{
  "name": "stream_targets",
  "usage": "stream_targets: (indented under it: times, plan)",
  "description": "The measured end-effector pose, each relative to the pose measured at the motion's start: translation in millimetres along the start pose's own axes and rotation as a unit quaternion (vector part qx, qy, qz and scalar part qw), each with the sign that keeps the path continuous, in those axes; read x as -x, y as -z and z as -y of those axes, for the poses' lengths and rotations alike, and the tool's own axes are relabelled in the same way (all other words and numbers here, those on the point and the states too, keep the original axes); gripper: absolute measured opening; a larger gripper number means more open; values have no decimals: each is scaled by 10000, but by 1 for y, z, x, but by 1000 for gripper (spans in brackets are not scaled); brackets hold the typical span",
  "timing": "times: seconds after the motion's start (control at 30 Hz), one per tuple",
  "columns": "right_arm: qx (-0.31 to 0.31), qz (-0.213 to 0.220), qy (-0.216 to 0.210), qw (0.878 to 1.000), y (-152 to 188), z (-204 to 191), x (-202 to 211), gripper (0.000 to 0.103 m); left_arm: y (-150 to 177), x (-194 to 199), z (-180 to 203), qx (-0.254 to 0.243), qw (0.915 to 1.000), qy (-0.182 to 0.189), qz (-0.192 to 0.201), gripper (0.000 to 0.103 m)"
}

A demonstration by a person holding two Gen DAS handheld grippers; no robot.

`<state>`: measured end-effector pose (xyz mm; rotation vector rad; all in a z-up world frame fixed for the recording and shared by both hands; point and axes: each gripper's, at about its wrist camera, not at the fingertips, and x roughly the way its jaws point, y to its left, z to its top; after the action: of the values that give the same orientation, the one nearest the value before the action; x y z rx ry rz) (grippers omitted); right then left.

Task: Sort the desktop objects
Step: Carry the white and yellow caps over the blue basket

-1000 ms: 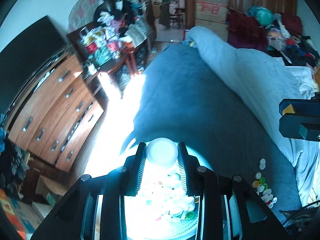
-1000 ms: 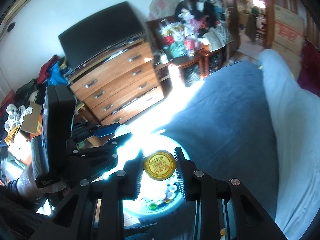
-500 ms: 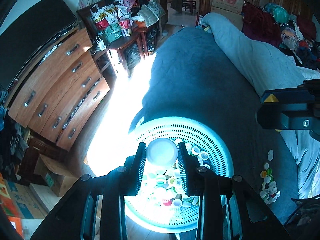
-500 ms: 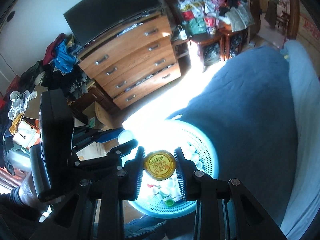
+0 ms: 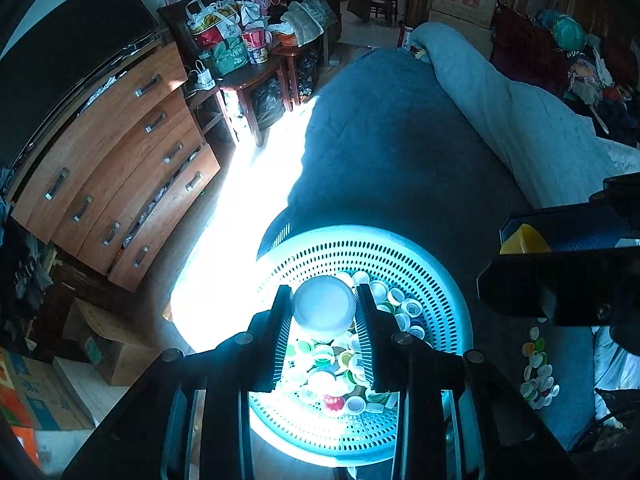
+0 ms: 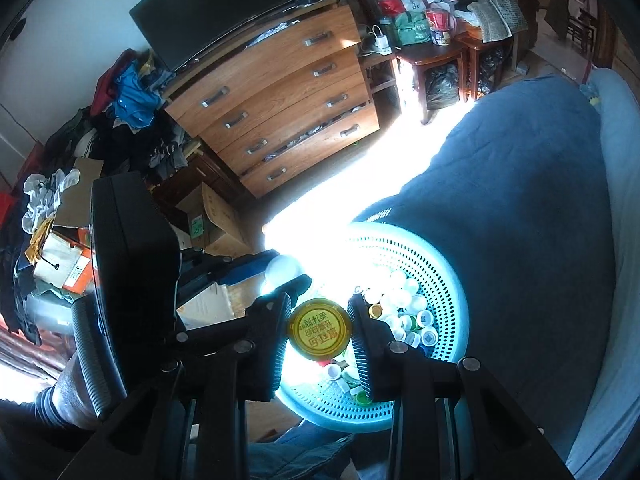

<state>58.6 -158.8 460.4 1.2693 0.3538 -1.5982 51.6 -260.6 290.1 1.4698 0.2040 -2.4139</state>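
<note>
Now, left claw: the left gripper (image 5: pixel 323 308) is clamped on a white lid (image 5: pixel 323 305), one finger (image 5: pixel 282 332) pressing each side of it.
Right claw: the right gripper (image 6: pixel 319 330) is clamped on a yellow lid (image 6: pixel 319 330) with printed characters on its face, held flat toward the camera.
Basket: a perforated turquoise basket (image 5: pixel 424 264) lies straight below both claws, its rim resting at the edge of the blue blanket (image 5: pixel 400 152).
Basket contents: mixed small bottle caps (image 5: pixel 340 364), white, green, red and yellow, piled under the left claw's fingers and just beyond them.
Loose caps: a small heap of caps (image 5: pixel 538 376) lies on the blanket, right of the left claw and outside the basket.
Neighbour claw: seen from the right claw, the left gripper's black body (image 6: pixel 128 280) sits to its left, white lid at its tips.
Beyond the claws: a wooden dresser (image 6: pixel 276 92) ahead and to the left.
</note>
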Motion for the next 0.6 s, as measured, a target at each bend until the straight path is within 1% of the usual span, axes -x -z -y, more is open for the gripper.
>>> stream_targets:
  times: [0.17, 0.6]
  plan:
    - [-46, -23, 0, 10000, 2, 2, -1, 33, 0, -2, -3, -2, 10000, 66, -18, 27]
    - [-24, -28, -22, 10000, 2, -4, -3, 33, 7, -1, -3, -16, 10000, 42, -63, 27]
